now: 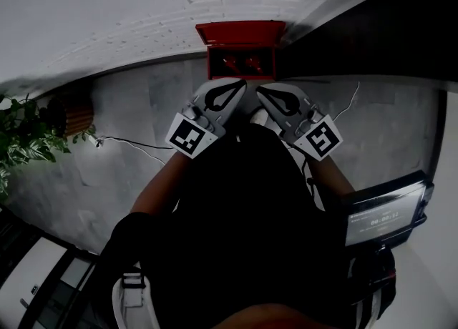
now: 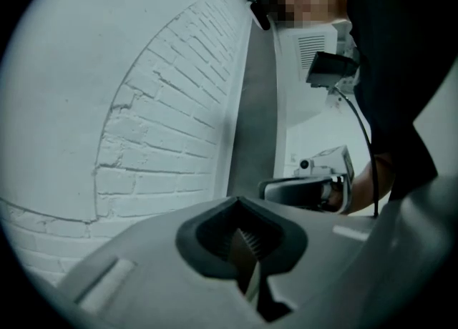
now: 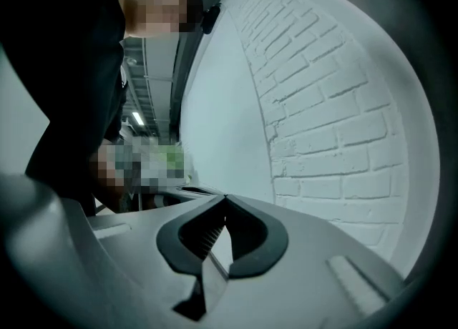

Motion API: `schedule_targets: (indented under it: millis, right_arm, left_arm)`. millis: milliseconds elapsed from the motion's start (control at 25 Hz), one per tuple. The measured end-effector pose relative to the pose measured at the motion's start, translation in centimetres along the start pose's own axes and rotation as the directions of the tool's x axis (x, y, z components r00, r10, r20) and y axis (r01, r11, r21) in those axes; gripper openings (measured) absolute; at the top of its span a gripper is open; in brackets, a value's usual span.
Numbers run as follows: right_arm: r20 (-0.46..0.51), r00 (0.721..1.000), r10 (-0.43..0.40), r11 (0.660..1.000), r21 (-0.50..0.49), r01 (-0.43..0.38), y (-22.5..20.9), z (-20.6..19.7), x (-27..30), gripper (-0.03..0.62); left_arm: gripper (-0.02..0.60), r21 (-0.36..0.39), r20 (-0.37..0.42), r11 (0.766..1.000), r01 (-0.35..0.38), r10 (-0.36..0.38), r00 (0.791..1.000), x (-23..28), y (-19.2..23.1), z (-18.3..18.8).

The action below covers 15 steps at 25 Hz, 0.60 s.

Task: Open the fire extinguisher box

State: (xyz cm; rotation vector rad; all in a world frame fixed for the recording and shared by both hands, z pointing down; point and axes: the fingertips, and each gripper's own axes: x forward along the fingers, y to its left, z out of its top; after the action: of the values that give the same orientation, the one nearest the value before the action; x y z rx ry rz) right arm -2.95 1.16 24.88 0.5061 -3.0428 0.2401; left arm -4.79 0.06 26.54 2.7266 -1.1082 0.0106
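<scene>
The red fire extinguisher box point(image 1: 241, 52) stands on the floor against the white brick wall. Its lid point(image 1: 240, 32) is raised and red extinguishers point(image 1: 244, 64) show inside. My left gripper point(image 1: 242, 84) and right gripper point(image 1: 262, 90) hover side by side just short of the box, tips pointing at it and touching nothing. In the left gripper view the left gripper point(image 2: 240, 199) has its jaws together with nothing between them. The right gripper point(image 3: 225, 197) is shut the same way and holds nothing. Both gripper views face the brick wall, and the box is outside them.
A potted plant point(image 1: 21, 134) grows at the left, next to a brown slatted object point(image 1: 75, 113). A thin cable point(image 1: 129, 141) runs across the grey floor. A device with a lit screen point(image 1: 383, 213) sits at the right. The person's dark clothing fills the lower middle.
</scene>
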Motion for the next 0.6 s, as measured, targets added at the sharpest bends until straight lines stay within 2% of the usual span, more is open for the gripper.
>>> schedule_targets:
  millis: [240, 600]
  right_arm:
    - [0.019, 1.000, -0.006, 0.999, -0.037, 0.006, -0.4, 2.1, -0.6, 0.009]
    - [0.024, 1.000, 0.001, 0.999, -0.044, 0.000, -0.4, 2.8, -0.4, 0.009]
  left_arm:
    - [0.000, 0.050, 0.023, 0.999, 0.013, -0.014, 1.000, -0.2, -1.4, 2.1]
    - [0.000, 0.076, 0.030, 0.997, 0.003, -0.005, 1.000, -0.8, -1.0, 3.5]
